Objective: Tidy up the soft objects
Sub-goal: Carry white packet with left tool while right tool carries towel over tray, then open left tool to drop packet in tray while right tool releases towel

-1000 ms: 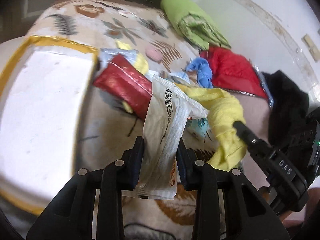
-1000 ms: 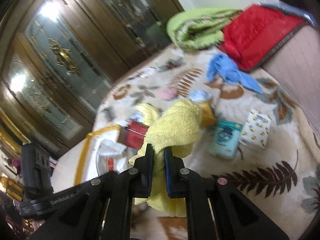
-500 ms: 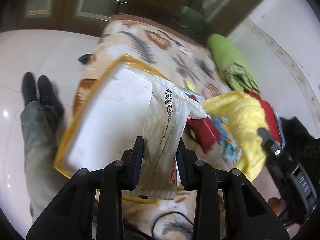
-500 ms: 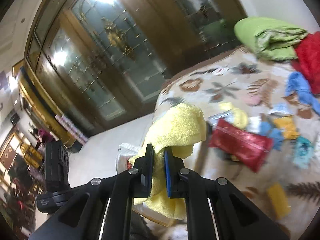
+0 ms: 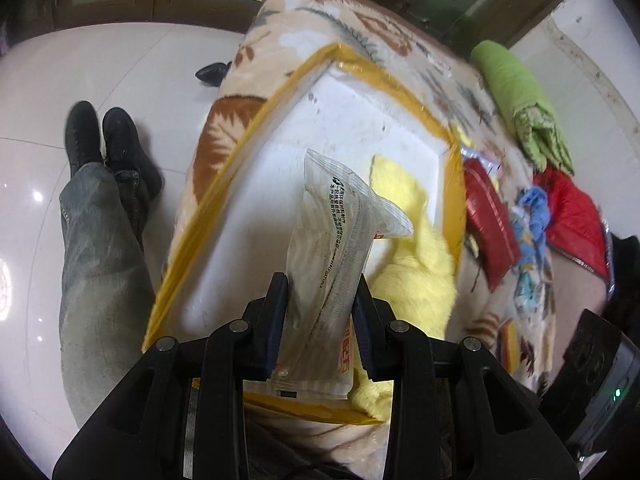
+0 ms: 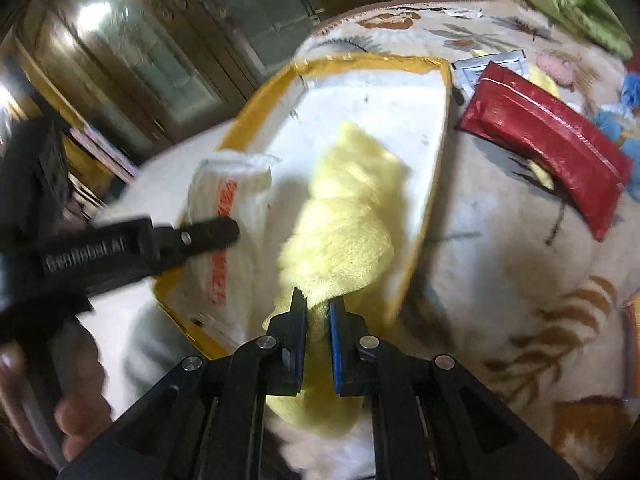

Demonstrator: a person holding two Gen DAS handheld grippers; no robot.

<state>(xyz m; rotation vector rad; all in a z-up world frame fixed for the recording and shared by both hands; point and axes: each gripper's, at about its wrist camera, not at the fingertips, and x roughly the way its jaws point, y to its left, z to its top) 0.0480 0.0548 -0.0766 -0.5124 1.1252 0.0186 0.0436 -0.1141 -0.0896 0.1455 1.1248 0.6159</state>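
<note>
Hanging over the white box (image 5: 360, 128) for dropping, left gripper (image 5: 320, 320) jaws clamp a white packet (image 5: 332, 240), right gripper (image 6: 318, 332) jaws pinch a yellow towel (image 6: 344, 216).

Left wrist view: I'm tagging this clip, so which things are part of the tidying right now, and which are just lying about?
In play:
- left gripper, clamped on the white packet
- right gripper, clamped on the yellow towel
- yellow-rimmed white box

Lying about:
- red pouch
- green bedding roll
- red jacket
- blue cloth
- leaf-print blanket
</note>
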